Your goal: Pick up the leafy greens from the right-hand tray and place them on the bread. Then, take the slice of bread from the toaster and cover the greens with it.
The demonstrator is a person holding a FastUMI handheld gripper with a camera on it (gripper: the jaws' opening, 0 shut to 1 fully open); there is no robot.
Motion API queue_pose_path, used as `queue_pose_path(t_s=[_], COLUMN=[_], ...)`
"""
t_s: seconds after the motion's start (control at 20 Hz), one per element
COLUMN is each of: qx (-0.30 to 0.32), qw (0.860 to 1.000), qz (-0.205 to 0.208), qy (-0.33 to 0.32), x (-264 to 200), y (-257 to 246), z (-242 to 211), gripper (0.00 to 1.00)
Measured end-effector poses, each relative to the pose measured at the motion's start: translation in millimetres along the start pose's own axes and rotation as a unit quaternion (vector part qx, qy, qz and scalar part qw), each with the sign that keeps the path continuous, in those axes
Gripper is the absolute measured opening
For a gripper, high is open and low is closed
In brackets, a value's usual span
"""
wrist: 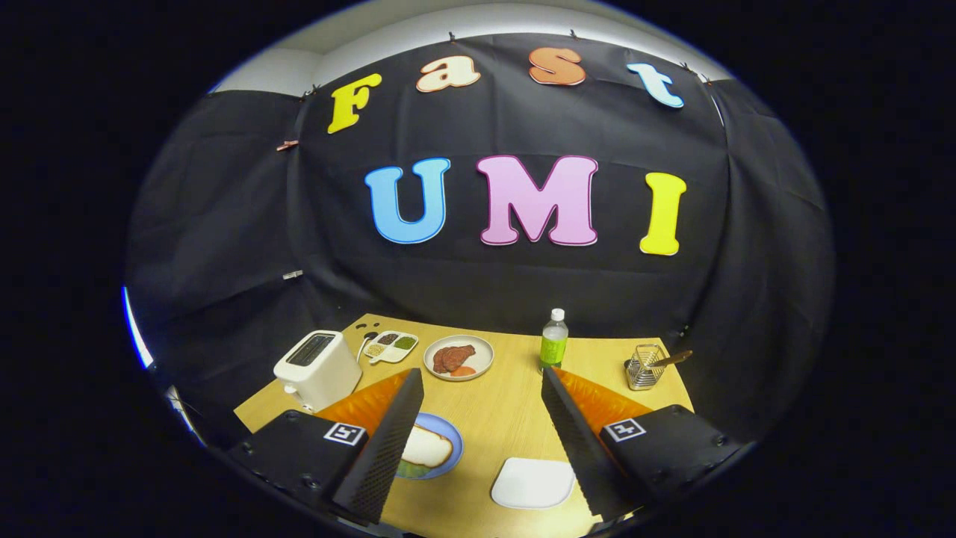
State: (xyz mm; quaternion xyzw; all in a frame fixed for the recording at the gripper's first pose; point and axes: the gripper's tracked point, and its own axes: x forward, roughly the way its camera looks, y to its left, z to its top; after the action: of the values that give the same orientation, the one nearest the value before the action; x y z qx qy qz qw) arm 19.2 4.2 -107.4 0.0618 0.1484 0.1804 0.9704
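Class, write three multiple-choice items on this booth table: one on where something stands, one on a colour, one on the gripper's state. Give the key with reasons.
1. Where is the toaster?
A. beside the wire holder
B. beyond the blue plate, next to the divided condiment tray
C. on the white tray

2. What colour is the plate under the bread slice?
A. red
B. black
C. blue

3. What is the gripper doing?
A. open, holding nothing
B. shut on the bottle
C. shut on the bread

Key: B, it stands beside the condiment tray; C, a blue rim shows round the bread; A, bare table lies between the spread fingers.
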Motion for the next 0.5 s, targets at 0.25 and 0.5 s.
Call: queue_pose_path(t_s=[0.25, 0.5], qx=[-0.011, -0.016], qw=[1.0, 1.0], qz=[0.017, 0.023], qy=[-0.007, -0.009], x=[-13.2, -21.2], y=[-8.4, -18.5], z=[2.2, 4.1], gripper=[0.99, 0.99])
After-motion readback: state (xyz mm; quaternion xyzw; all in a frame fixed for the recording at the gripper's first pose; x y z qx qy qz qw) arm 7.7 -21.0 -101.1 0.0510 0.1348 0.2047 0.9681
